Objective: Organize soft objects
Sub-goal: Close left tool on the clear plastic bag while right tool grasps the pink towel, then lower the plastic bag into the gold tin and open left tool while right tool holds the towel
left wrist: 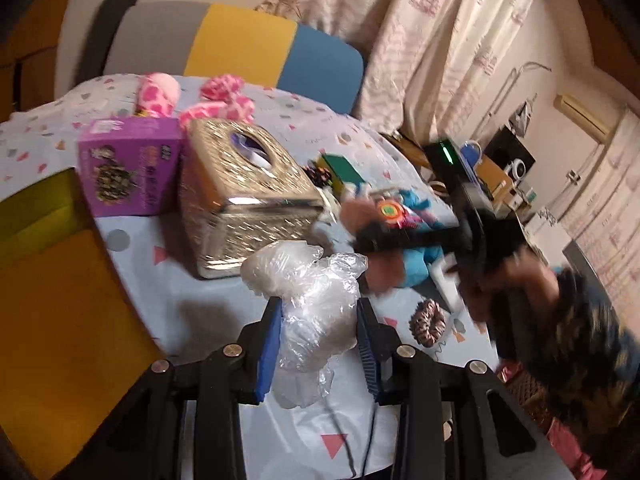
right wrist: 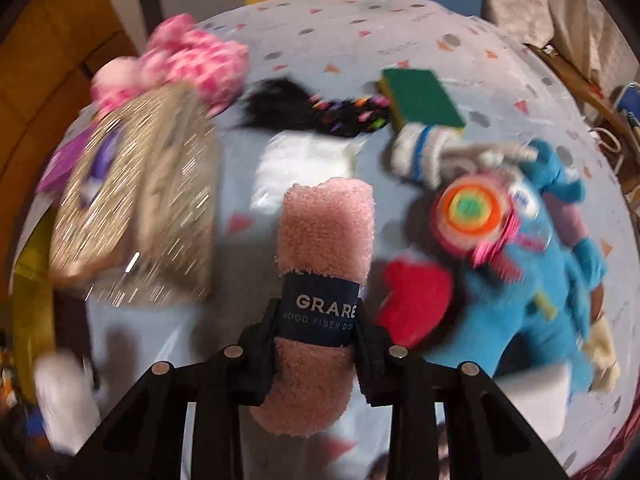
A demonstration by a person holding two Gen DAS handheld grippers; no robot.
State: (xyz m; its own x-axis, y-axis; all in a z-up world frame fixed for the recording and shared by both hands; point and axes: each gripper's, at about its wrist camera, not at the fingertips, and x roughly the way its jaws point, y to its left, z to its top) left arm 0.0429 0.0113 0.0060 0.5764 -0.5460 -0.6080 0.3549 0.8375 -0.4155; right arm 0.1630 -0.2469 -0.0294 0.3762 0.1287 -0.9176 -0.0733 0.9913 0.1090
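In the left wrist view my left gripper [left wrist: 320, 310] is shut on a crumpled clear plastic bag [left wrist: 304, 272], its blue pads [left wrist: 269, 344] pressing both sides above the table. In the right wrist view my right gripper [right wrist: 318, 312] is shut on a rolled pink cloth [right wrist: 326, 224], gripping it at its navy paper band. The roll points away from me over the table. The right gripper [left wrist: 460, 232] also shows blurred in the left wrist view, held by a person's hand in a dark patterned sleeve [left wrist: 580, 336].
A gold tissue box [right wrist: 136, 208] and a purple box [left wrist: 128, 164] stand at the left. Across the light blue tablecloth [right wrist: 360, 24] lie a pink plush [right wrist: 188, 64], black hairpiece [right wrist: 312, 108], green sponge [right wrist: 420, 98], blue plush toy [right wrist: 532, 280], red item [right wrist: 416, 300] and scrunchie [left wrist: 427, 322]. Chairs [left wrist: 240, 44] ring the table.
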